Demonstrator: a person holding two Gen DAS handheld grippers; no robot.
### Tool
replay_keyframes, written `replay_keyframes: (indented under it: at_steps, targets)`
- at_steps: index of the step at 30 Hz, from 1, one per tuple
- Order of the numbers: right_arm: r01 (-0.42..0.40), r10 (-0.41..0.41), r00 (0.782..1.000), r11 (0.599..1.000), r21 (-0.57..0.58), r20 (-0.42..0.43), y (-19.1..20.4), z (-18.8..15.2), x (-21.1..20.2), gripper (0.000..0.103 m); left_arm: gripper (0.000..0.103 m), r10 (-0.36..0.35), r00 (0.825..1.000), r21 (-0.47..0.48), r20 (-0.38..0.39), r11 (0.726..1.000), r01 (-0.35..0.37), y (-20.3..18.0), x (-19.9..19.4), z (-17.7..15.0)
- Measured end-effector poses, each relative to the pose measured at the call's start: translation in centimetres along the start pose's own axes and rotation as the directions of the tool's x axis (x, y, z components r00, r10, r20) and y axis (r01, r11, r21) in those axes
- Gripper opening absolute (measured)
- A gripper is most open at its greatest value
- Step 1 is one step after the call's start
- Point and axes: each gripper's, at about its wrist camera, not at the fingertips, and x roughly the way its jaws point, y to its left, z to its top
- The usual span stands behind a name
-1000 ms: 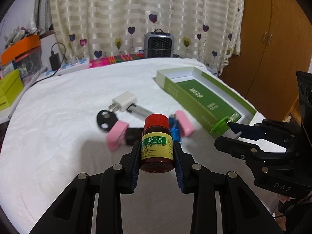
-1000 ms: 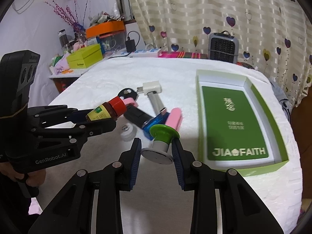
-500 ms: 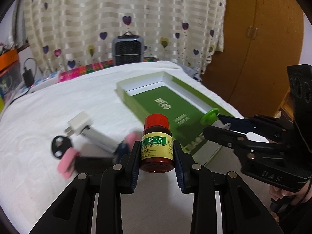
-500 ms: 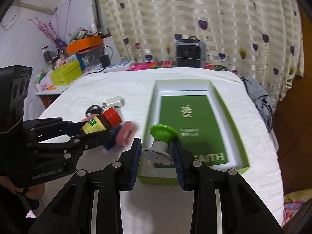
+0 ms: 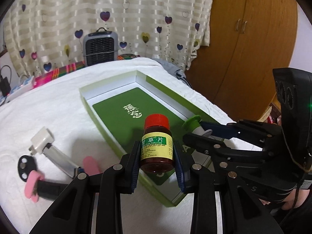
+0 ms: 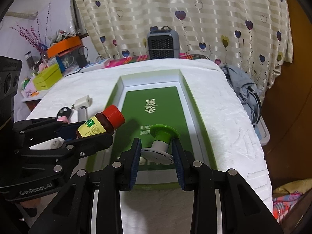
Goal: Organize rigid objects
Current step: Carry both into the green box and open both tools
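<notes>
Left wrist view: our left gripper (image 5: 157, 157) is clamped on the brown glass medicine bottle with red cap (image 5: 157, 142), held above the near end of the open green cardboard box (image 5: 109, 124) on the white-covered tabletop (image 5: 58, 105). Released too early, it could strike the box's near wall.

Right wrist view: our right gripper (image 6: 156, 152) is clamped on the green-and-white plastic stamp (image 6: 160, 142) over the box's near end. The two grippers are close and may collide.

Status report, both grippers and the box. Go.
Left gripper shut on the medicine bottle. Right gripper shut on the green-topped stamp. Both held above the green box's near end. Nothing in the way.
</notes>
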Motion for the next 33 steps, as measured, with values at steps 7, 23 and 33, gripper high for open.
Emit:
replay_keyframes:
  at_steps: [7, 23, 33]
  targets:
    - [0.008, -0.007, 0.999, 1.0, 0.023, -0.033, -0.9, -0.2, 1.0, 0.034, 0.031, -0.025, 0.999, 0.003, -0.026, 1.0, 0.025, 0.1, 1.4, 0.0]
    - [0.023, -0.023, 1.0, 0.999, 0.025, -0.003, -0.3, -0.3, -1.3, 0.045, 0.031, -0.028, 0.999, -0.019, 0.017, 0.999, 0.028, 0.8, -1.3, -0.4]
    - [-0.008, 0.008, 1.0, 1.0, -0.006, 0.005, 1.7, -0.6, -2.3, 0.045, 0.031, 0.026, 0.999, -0.025, 0.019, 0.999, -0.025, 1.2, -2.7, -1.4]
